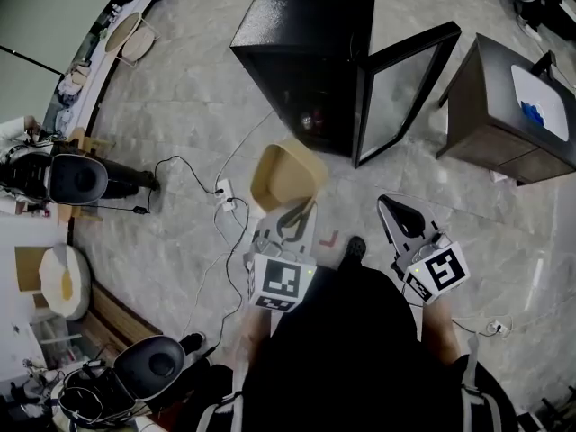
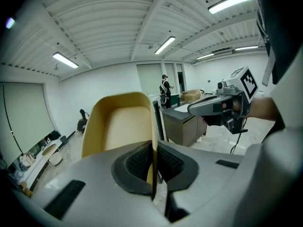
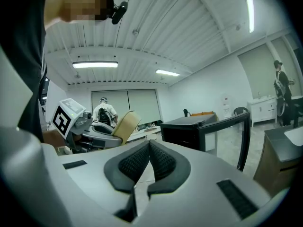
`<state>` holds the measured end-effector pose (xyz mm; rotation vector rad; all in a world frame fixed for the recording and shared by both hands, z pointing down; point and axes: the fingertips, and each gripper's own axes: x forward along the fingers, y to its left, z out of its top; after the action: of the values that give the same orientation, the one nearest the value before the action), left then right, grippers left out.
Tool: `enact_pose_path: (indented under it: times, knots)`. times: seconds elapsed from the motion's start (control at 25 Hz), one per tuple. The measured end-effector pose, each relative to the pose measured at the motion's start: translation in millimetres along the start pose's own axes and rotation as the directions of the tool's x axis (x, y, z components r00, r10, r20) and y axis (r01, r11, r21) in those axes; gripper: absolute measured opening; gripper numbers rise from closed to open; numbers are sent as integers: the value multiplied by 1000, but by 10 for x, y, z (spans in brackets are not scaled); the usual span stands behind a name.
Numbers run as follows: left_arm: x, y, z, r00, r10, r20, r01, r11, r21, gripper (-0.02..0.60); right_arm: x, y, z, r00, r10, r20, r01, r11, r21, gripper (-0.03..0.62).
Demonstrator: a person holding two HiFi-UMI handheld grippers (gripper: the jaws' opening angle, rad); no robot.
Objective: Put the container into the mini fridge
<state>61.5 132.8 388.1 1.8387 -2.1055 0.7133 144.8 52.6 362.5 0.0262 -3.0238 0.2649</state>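
Observation:
A tan, empty container (image 1: 286, 176) hangs in front of me, its rim pinched by my left gripper (image 1: 290, 216), which is shut on it. In the left gripper view the container (image 2: 120, 126) stands upright with its wall between the pads. The black mini fridge (image 1: 310, 61) stands on the floor ahead, and its glass door (image 1: 400, 93) is swung open to the right. My right gripper (image 1: 393, 210) is held beside the left one, shut with nothing in it. The right gripper view shows the fridge (image 3: 189, 129) and the container (image 3: 124, 125) to the left.
A dark cabinet (image 1: 513, 115) stands right of the fridge door. A white power strip with cables (image 1: 225, 192) lies on the floor at left. Round black and white devices (image 1: 76, 180) line the left side. People stand far off in the room (image 2: 165, 91).

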Motion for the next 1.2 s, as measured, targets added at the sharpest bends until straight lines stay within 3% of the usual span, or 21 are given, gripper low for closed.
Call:
enact_pose_path:
  times: [0.24,0.48,0.84,1.0,1.12,1.2]
  knots:
    - [57,-61,-23,1000,-7,-26,8,1000,14,35,-41,-90,-88,1000,-7,-7,7,999,44,18]
    - [258,9,-139,997,-42,-59,44,999,24,35,16,-276,-154,998,-69,-13,69,996,59,18]
    - [757,444,-236,987,-142,-78,147,987,58,35,437,-473,-23,986,-168,-15,169,985,38,18]
    - [1020,679,-239,972,-204,-119,220,965,144,35,725,-601,147,974,-225,5,225,974,32,18]
    - [1228,844,-280,959,-234,-162,269,931,247,35,970,-682,249,966,-258,15,257,966,27,18]
    - [1366,924,-317,946,-267,-184,311,910,276,35,1114,-736,283,961,-277,14,277,961,26,18]
